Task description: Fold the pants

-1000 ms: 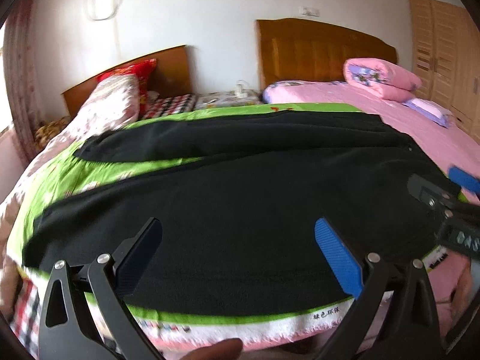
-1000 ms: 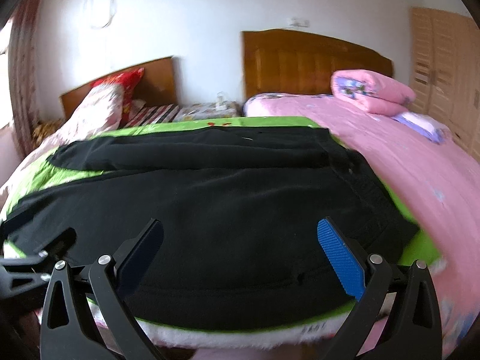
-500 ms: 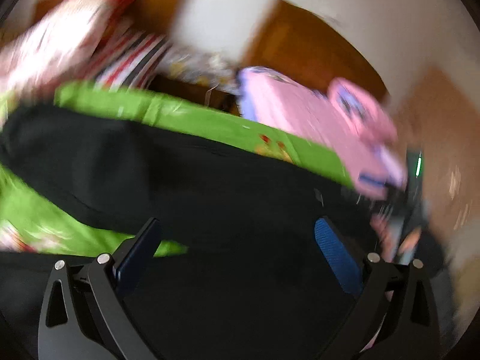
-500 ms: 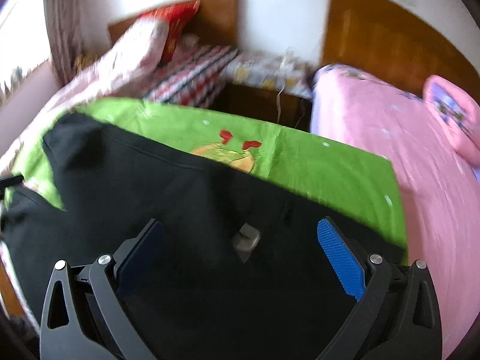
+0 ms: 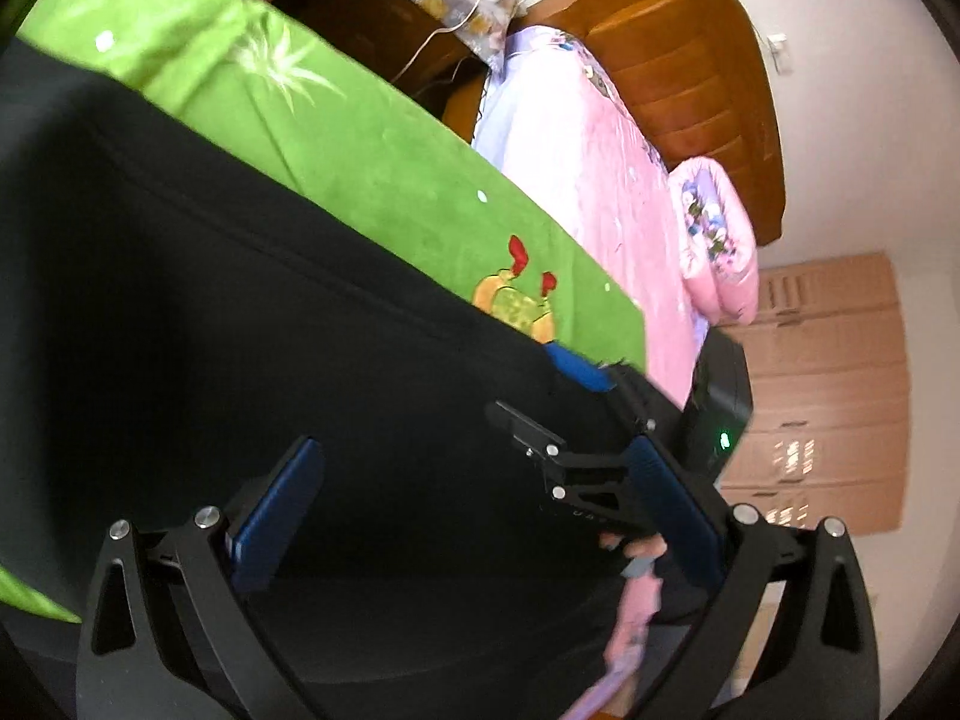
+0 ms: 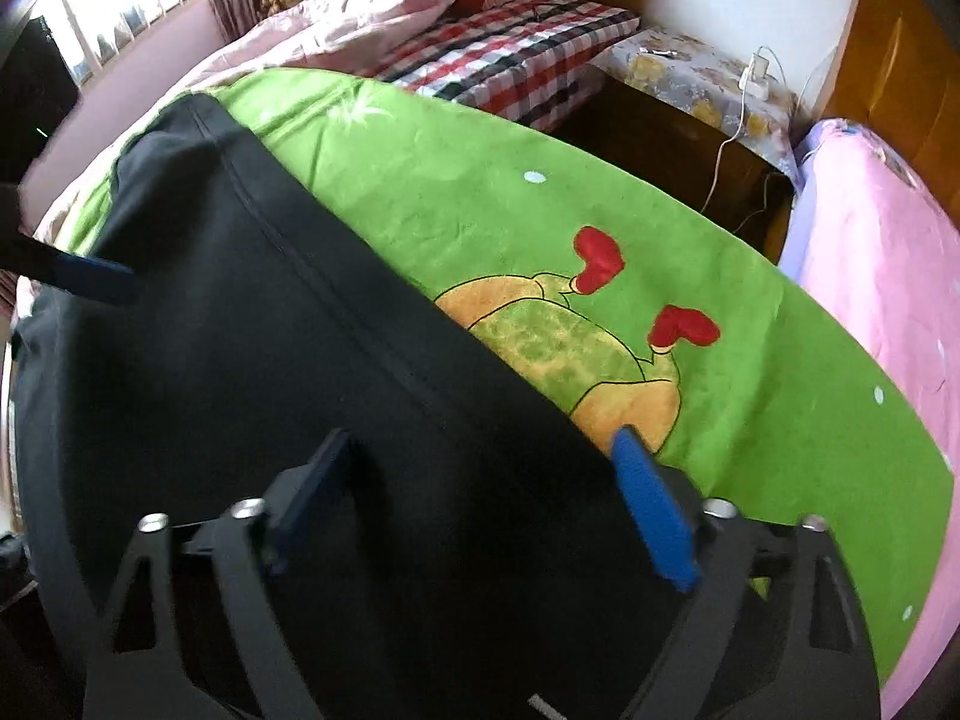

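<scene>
Both grippers low over the pants [image 6: 252, 372], black, lying on the green blanket [image 6: 750, 372]. Right gripper [image 6: 480, 480]: jaws just been closing, now narrowish w/ cloth between them, not pinched yet. Left gripper [image 5: 474, 504] wide, nothing held. Pants' long axis runs away from right gripper toward the blanket's far-left corner; edge sits just beside its right finger. Beyond: pink bed [image 5: 588, 168], nightstand [image 6: 690, 72]. No containers.
</scene>
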A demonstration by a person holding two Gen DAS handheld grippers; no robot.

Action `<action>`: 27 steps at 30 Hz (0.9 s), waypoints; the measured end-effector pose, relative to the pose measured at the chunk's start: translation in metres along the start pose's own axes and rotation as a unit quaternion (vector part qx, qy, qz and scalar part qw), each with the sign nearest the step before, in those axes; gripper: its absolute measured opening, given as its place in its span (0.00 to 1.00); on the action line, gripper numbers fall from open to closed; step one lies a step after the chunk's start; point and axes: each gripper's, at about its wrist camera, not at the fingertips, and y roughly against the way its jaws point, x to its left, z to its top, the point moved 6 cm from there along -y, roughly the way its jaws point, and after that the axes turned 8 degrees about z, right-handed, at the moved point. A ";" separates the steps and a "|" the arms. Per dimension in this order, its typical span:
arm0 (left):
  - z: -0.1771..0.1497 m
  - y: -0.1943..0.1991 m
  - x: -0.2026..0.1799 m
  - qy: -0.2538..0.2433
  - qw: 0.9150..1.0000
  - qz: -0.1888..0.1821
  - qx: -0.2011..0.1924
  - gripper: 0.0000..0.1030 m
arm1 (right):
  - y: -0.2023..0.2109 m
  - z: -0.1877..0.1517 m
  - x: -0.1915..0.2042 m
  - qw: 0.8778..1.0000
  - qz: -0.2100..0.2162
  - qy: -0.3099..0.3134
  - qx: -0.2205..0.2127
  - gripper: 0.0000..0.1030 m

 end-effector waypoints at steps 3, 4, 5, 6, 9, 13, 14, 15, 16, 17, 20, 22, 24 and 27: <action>0.003 -0.012 -0.003 0.026 1.000 -0.010 0.001 0.98 | 0.031 -0.012 0.028 0.995 -0.066 0.058 -0.043 0.21; 0.004 -0.017 -0.003 0.034 0.999 -0.012 0.004 0.98 | 0.040 -0.020 0.047 0.991 -0.087 0.080 -0.054 0.20; 0.004 -0.019 -0.004 0.040 0.999 -0.014 0.007 0.98 | 0.049 -0.025 0.058 0.987 -0.112 0.096 -0.066 0.20; 0.005 -0.025 -0.005 0.046 0.999 -0.013 0.009 0.98 | 0.064 -0.034 0.079 0.977 -0.158 0.112 -0.094 0.20; 0.002 -0.029 -0.006 0.046 0.999 -0.004 0.005 0.97 | 0.090 -0.057 0.132 0.940 -0.261 0.163 -0.151 0.20; -0.023 0.004 -0.009 -0.031 0.997 0.033 -0.056 0.20 | 0.097 -0.103 0.191 0.907 -0.338 0.167 -0.188 0.19; -0.034 0.021 -0.011 -0.054 0.994 0.036 -0.089 0.17 | 0.096 -0.113 0.199 0.902 -0.350 0.167 -0.192 0.20; -0.048 0.039 -0.013 -0.075 0.989 0.028 -0.123 0.16 | 0.097 -0.122 0.207 0.897 -0.357 0.165 -0.200 0.20; -0.077 0.067 -0.019 -0.120 0.977 0.024 -0.173 0.15 | 0.100 -0.133 0.217 0.896 -0.357 0.157 -0.210 0.20; -0.102 0.084 -0.023 -0.157 0.965 0.030 -0.208 0.14 | 0.101 -0.140 0.226 0.899 -0.352 0.150 -0.214 0.20; -0.190 0.115 -0.022 -0.279 0.914 0.075 -0.286 0.15 | 0.109 -0.166 0.246 0.909 -0.335 0.125 -0.214 0.23; -0.228 0.110 0.000 -0.297 0.908 0.097 -0.279 0.21 | 0.111 -0.187 0.255 0.933 -0.284 0.090 -0.204 0.65; -0.249 0.093 0.034 -0.279 0.926 0.095 -0.237 0.26 | 0.122 -0.213 0.256 0.942 -0.253 0.040 -0.219 0.90; -0.261 0.060 0.089 -0.214 0.957 0.076 -0.181 0.51 | 0.152 -0.256 0.231 0.934 -0.224 -0.089 -0.265 0.90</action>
